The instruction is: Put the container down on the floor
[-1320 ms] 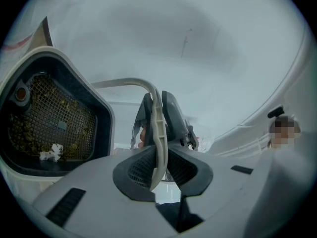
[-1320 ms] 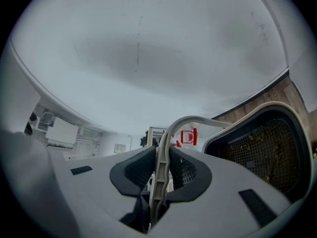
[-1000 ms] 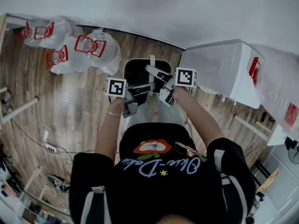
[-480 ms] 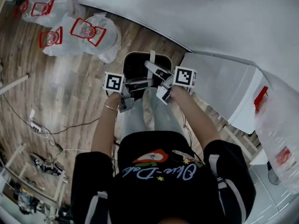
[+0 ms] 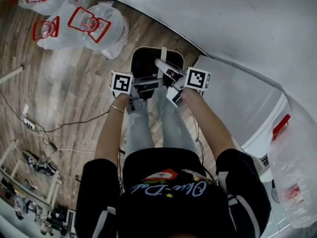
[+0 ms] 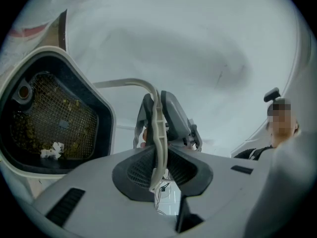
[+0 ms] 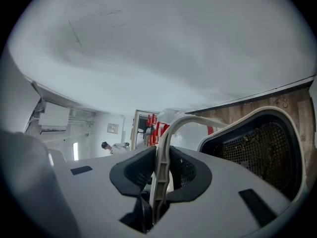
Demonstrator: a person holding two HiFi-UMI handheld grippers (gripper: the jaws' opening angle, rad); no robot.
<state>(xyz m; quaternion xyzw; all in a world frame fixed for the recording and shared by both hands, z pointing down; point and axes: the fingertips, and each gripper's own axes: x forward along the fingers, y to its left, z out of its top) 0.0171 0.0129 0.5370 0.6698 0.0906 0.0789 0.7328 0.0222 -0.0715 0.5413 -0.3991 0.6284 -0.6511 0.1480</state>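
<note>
The container [image 5: 147,62] is a cream-rimmed bin with a black inside and a mesh basket with scraps [image 6: 52,115]. It hangs from its thin cream handle [image 5: 163,54] over the wooden floor, close to the white wall. My left gripper [image 5: 147,85] and right gripper [image 5: 167,75] meet above it. In the left gripper view the handle strap [image 6: 158,133] is pinched between the left gripper's [image 6: 161,165] pads. In the right gripper view, the right gripper [image 7: 161,170] clamps the same handle [image 7: 166,133], with the container [image 7: 260,143] to its right. Whether the container touches the floor is not visible.
Clear plastic bags with red print [image 5: 86,24] lie on the floor at the upper left. A white cabinet [image 5: 242,105] stands right of the container, and another bag [image 5: 297,172] is at the far right. Cables and a power strip [image 5: 34,128] lie at the left. The person's legs [image 5: 153,128] are just behind the container.
Both grippers and the container between them have sunk toward the floor, still clamped on the handle. The head view has tilted, so the bags have slid toward the upper left.
</note>
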